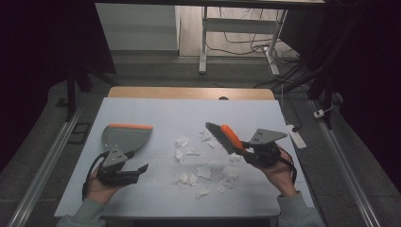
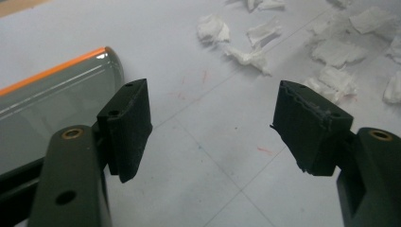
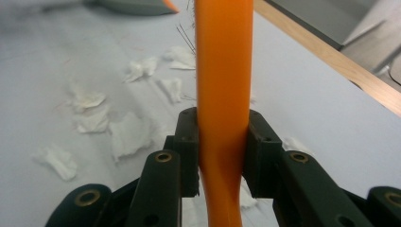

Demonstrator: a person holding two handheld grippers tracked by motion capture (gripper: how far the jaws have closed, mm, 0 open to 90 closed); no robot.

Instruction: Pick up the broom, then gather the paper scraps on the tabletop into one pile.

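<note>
A grey dustpan [image 1: 126,136] with an orange front lip lies at the left of the white sheet, and its rim [image 2: 56,92] runs just beyond my left jaws. My left gripper [image 1: 138,161] [image 2: 213,111] hovers open right beside the dustpan's near end, with nothing between its pads. My right gripper [image 1: 246,149] [image 3: 222,142] is shut on the orange handle [image 3: 222,61] of a hand brush [image 1: 226,136]. The brush's dark bristle head points left and away over several torn white paper scraps [image 1: 204,170] [image 2: 333,49] strewn across the middle of the sheet.
The white sheet [image 1: 156,111] covers the table; a wooden strip [image 1: 189,92] shows along the far edge. A white power strip [image 1: 297,135] lies off the table's right side. A desk frame and cables stand beyond. Bare sheet lies near the front edge.
</note>
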